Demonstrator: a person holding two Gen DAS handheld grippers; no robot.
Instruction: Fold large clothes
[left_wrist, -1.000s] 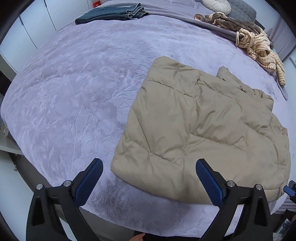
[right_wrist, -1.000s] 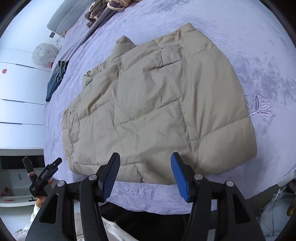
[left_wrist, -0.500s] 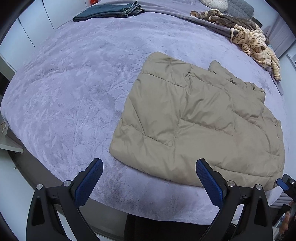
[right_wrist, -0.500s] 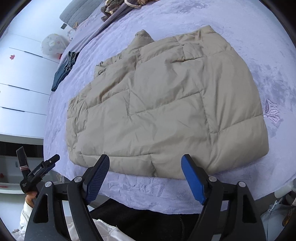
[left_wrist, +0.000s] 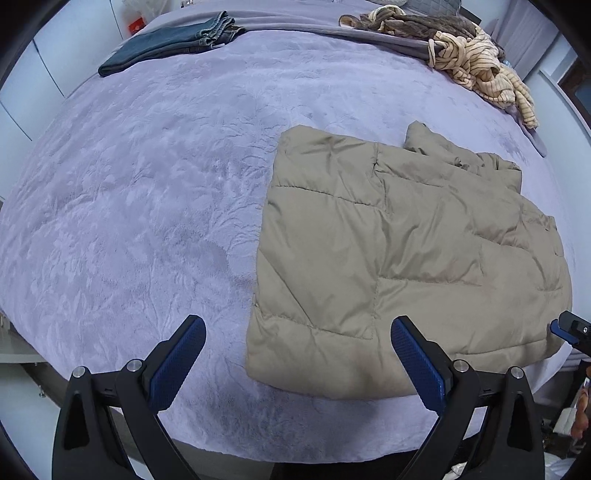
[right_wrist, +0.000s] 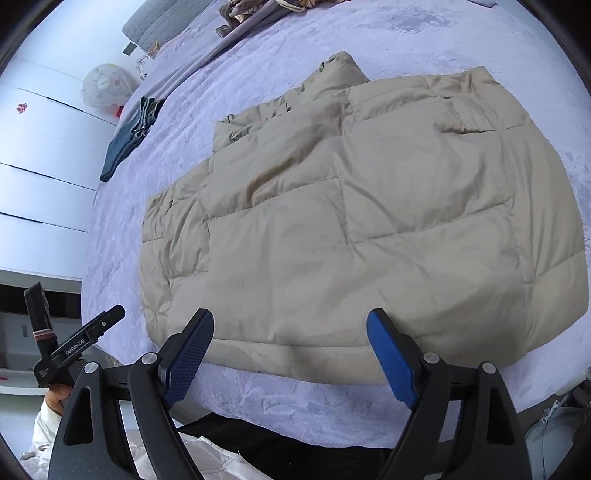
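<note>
A beige quilted puffer jacket (left_wrist: 399, 254) lies folded flat in a rough rectangle near the front edge of a lavender bed (left_wrist: 147, 192). It also fills the right wrist view (right_wrist: 362, 221). My left gripper (left_wrist: 295, 354) is open and empty, held over the jacket's near left corner. My right gripper (right_wrist: 291, 347) is open and empty, held just before the jacket's near edge. The left gripper's body (right_wrist: 79, 343) shows at the left of the right wrist view. A right fingertip (left_wrist: 569, 328) shows at the right edge of the left wrist view.
Folded dark jeans (left_wrist: 173, 40) lie at the far left of the bed. A heap of striped and brown clothes (left_wrist: 461, 55) lies at the far right, on a grey sheet. White cupboards stand beyond the bed. A round pillow (right_wrist: 105, 86) rests near the headboard.
Both grippers pulled back from the jacket half a second ago, then came closer to it again. The right gripper's jaws opened wider. The jacket has not moved.
</note>
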